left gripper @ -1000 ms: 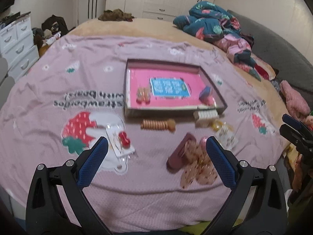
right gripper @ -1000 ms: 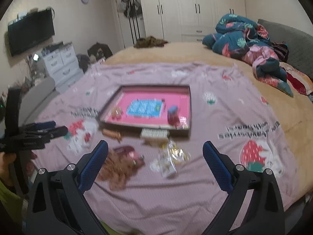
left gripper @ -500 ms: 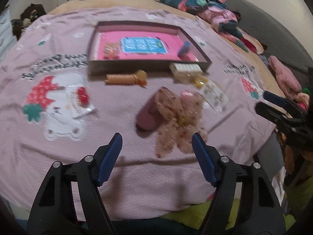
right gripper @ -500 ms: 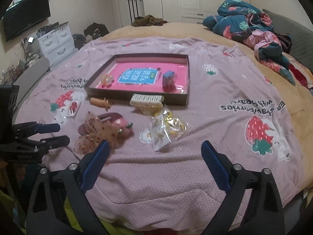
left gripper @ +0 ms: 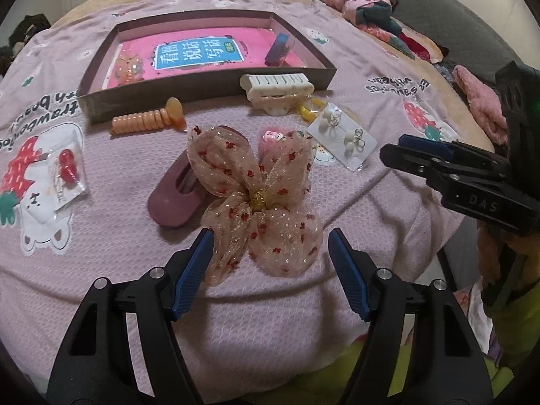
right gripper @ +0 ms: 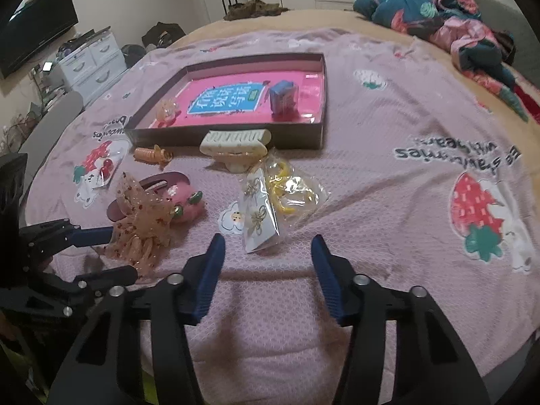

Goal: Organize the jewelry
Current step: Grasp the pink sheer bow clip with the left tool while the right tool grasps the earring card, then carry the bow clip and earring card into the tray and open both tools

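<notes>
While the left gripper (left gripper: 270, 253) hangs low over the blanket (left gripper: 101, 287), its fingers stand apart with the near lobes of the bow (left gripper: 256, 199) between their tips, the left pad just touching the gauze. This bow looks feather-light, soft and springy, with a small gold knot at its middle; I judge a pinch across that knot safer than on the lobes, which would crush and slide. It lies partly on a maroon clip (left gripper: 175, 199), well short of the box (left gripper: 209, 77).

From the right wrist view, the right gripper (right gripper: 268, 246) also stands apart and empty, aimed at the earring card (right gripper: 258, 216). That card looks thin, stiff and slick in its sleeve, so an edge grip seems best. Beside it lies a bag (right gripper: 290, 185) of yellow pieces.
</notes>
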The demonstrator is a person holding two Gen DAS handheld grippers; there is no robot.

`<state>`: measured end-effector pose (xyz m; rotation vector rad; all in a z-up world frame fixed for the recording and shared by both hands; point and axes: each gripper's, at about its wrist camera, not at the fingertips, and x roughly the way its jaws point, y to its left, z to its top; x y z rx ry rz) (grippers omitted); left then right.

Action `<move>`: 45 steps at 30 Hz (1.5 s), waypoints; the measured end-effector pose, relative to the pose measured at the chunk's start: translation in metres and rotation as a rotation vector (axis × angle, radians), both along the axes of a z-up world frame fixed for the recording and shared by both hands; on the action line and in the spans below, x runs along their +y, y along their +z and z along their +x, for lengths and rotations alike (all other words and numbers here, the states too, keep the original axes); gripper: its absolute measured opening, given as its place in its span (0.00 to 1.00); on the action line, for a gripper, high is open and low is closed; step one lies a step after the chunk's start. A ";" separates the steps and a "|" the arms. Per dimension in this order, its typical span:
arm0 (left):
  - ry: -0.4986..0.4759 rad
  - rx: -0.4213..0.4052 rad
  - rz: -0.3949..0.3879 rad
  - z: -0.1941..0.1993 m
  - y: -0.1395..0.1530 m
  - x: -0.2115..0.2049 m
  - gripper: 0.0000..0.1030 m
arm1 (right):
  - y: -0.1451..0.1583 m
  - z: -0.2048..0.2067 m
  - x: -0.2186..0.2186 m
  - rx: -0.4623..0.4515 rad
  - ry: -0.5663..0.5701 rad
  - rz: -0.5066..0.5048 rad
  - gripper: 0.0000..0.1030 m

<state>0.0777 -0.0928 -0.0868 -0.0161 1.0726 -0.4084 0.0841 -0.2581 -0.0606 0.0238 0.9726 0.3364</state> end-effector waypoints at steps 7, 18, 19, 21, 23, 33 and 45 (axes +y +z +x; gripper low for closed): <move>0.010 -0.001 0.043 0.012 -0.009 -0.009 0.56 | -0.010 0.015 0.008 0.015 0.037 0.002 0.33; 0.018 0.000 0.039 0.015 -0.012 -0.001 0.11 | -0.020 0.028 0.022 0.029 0.072 0.007 0.21; 0.016 -0.003 0.030 0.014 -0.010 0.000 0.10 | -0.020 0.029 0.024 0.025 0.075 0.003 0.21; 0.012 -0.002 0.011 0.011 -0.009 0.003 0.08 | -0.022 0.033 0.027 0.035 0.082 0.004 0.29; 0.011 -0.006 0.005 0.009 -0.007 0.005 0.08 | -0.024 0.036 0.030 0.037 0.084 0.006 0.32; 0.039 -0.040 -0.034 0.002 0.014 0.022 0.07 | -0.025 0.041 0.050 0.036 0.153 0.053 0.15; 0.091 -0.095 -0.042 0.007 0.045 0.044 0.07 | 0.027 0.023 0.033 -0.060 0.130 0.092 0.14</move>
